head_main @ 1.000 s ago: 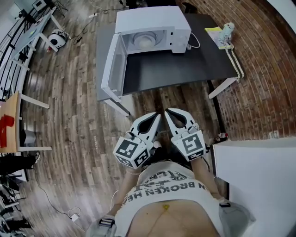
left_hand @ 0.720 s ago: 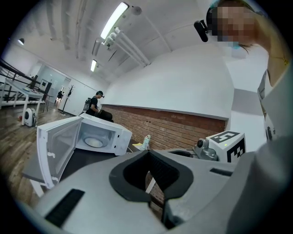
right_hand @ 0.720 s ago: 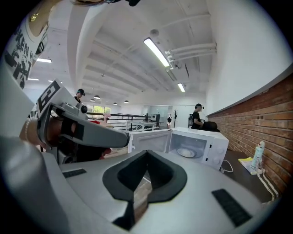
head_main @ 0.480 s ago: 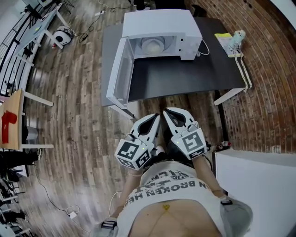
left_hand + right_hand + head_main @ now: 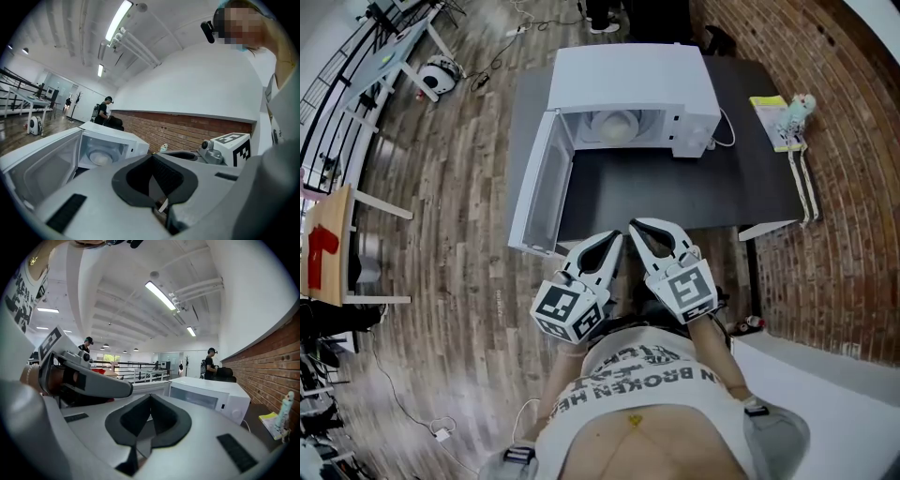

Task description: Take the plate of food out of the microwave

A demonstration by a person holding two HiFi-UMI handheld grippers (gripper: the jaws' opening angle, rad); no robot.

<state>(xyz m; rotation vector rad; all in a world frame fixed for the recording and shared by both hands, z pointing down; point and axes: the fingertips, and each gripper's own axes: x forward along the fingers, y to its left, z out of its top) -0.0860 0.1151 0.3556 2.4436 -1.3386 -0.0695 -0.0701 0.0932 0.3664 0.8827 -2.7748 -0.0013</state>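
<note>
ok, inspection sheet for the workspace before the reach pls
Surface: dark table, mostly bare at the front.
Job's things: white microwave, door swung open; plate of food inside.
Clutter: yellow pad and small white object at the table's right end.
Grippers: left gripper and right gripper both shut, empty, near the body.
Cables: white cable at the microwave's right side; loose cables on the wood floor.
Surroundings: brick wall.

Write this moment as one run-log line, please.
microwave: door open | plate of food: inside microwave, untouched | left gripper: shut, empty | right gripper: shut, empty | both apart from microwave
</note>
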